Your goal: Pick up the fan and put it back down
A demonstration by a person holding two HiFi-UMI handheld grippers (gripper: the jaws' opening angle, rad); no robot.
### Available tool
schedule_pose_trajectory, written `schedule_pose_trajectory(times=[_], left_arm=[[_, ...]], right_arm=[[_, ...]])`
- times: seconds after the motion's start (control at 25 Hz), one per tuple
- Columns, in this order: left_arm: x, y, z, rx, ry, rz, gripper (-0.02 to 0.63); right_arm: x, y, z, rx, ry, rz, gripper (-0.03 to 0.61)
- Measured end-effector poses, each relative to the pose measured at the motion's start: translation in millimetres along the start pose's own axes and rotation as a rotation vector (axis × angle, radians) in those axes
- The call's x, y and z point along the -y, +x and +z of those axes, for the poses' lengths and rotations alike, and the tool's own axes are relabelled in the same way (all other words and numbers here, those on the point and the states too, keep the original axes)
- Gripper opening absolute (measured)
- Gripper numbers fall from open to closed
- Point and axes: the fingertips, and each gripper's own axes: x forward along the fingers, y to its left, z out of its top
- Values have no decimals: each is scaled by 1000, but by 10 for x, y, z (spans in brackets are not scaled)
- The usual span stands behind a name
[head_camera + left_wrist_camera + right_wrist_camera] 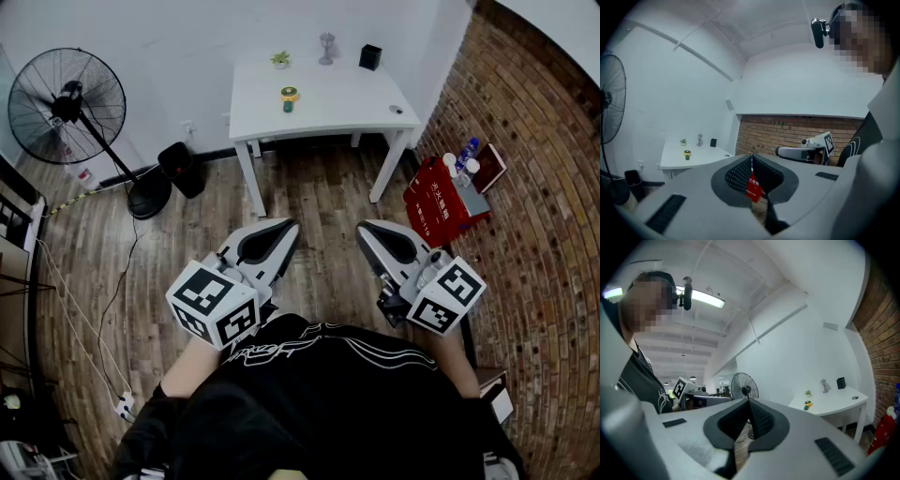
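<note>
The black standing fan point(66, 103) stands on the wooden floor at the far left by the white wall, its round base point(148, 197) resting flat. The left gripper view catches its cage point(609, 103) at the left edge, and in the right gripper view the fan point(744, 386) stands just beyond the jaws. My left gripper point(286, 230) and right gripper point(367, 232) are held side by side in front of the person's body, well short of the fan. Both are shut with nothing between their pads, as the left gripper point(751, 157) and right gripper point(749, 401) show close up.
A white table point(347, 103) stands ahead against the wall with a small yellow-green object point(290, 96) and a few ornaments on it. A red box point(433, 202) with bottles sits by the brick wall point(534, 187) on the right. A black bin point(180, 164) and a cable point(122, 405) lie near the fan.
</note>
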Motion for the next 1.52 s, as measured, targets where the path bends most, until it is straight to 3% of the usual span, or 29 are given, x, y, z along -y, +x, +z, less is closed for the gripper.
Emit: schedule_pose_trajectory(times=[0.32, 0.56, 0.84, 1.12, 1.24, 1.52], left_arm=[[64, -47, -41, -20, 10, 14, 35], [-134, -58, -97, -6, -19, 36, 35], [-505, 88, -86, -9, -41, 31, 35], [-1203, 276, -93, -37, -61, 24, 35], [-1603, 375, -116, -58, -88, 20, 35], [-2668, 548, -52, -105, -135, 0, 35]], right_arm=[[-51, -72, 36, 33, 10, 3, 0], [23, 9, 7, 32, -35, -16, 0], [280, 286, 48, 35, -61, -61, 211], [780, 902, -109, -9, -25, -154, 428], [1006, 1233, -180, -30, -12, -201, 474], [1474, 2134, -322, -78, 64, -269, 517]])
